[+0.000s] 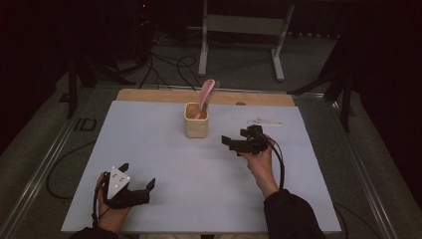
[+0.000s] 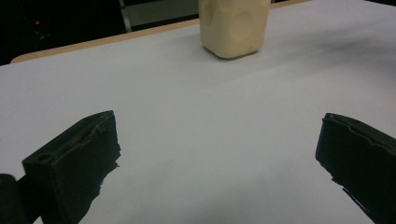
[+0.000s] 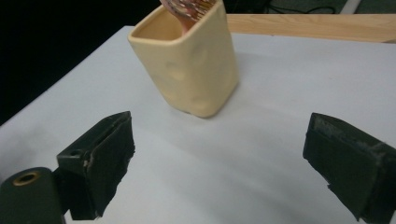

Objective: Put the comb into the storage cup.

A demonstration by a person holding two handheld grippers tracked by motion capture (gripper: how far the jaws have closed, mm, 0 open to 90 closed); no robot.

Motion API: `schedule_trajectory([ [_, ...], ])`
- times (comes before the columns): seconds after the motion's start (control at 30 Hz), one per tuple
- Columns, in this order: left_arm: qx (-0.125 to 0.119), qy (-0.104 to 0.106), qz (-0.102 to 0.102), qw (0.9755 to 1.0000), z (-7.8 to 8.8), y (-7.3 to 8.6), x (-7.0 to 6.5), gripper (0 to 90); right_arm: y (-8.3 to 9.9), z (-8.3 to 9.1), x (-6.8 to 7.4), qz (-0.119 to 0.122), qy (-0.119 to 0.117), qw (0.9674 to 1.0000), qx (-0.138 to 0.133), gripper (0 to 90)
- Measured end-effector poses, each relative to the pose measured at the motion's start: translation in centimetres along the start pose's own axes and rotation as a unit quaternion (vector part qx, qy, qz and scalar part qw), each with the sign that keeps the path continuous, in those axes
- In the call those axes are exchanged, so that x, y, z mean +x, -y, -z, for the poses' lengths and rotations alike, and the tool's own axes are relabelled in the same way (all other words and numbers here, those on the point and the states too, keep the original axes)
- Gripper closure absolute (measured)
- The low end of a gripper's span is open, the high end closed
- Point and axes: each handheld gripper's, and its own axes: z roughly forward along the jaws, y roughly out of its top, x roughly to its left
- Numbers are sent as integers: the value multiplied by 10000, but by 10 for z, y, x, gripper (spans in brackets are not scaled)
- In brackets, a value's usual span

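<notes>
Nearest the person, the left gripper [image 1: 137, 185] rests low on the pale grey counter [image 1: 164, 164] at its near left corner, fingers spread wide with nothing between them. Farther in and to the right, the right gripper [image 1: 232, 143] is held above the counter, fingers wide apart and empty, pointed toward the cream cup [image 1: 196, 120], which stands upright near the middle of the far half, just beside and left of that gripper. A pink spatula [image 1: 206, 93] leans out of the cup.

Beyond the grey sheet, a bare wooden strip [image 1: 149, 95] edges the counter, then dark carpet with cables [image 1: 164, 64] and a white metal frame [image 1: 244, 30].

The right gripper view shows the cup's dimpled wall [image 3: 196, 70] and its open rim; the left gripper view shows the cup's lower body [image 2: 233, 28] far off.
</notes>
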Motion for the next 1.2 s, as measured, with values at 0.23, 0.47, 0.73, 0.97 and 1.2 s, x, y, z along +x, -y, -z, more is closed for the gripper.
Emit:
schedule_trajectory([
  [0.23, 0, -13, 1, 10000, 0, 0, 0, 2, 15, 21, -3, 80, 86, 9999, -62, 87],
  [0.47, 13, -32, -2, 10000, 0, 0, 0, 2, 36, 32, -5, 392, 389, 9984, 93, 88],
  [0.73, 20, -57, -18, 10000, 0, 0, 0, 2, 61, 50, -5, 667, 657, 9956, 89, 90],
  [0.97, 1, -61, -3, 10000, 0, 0, 1, 2, 77, 71, -1, 871, 732, 9935, -17, 90],
  [1.2, -59, -70, 15, 10000, 2, -1, 2, 2, 89, 88, -2, 912, 730, 9928, -253, 90],
])
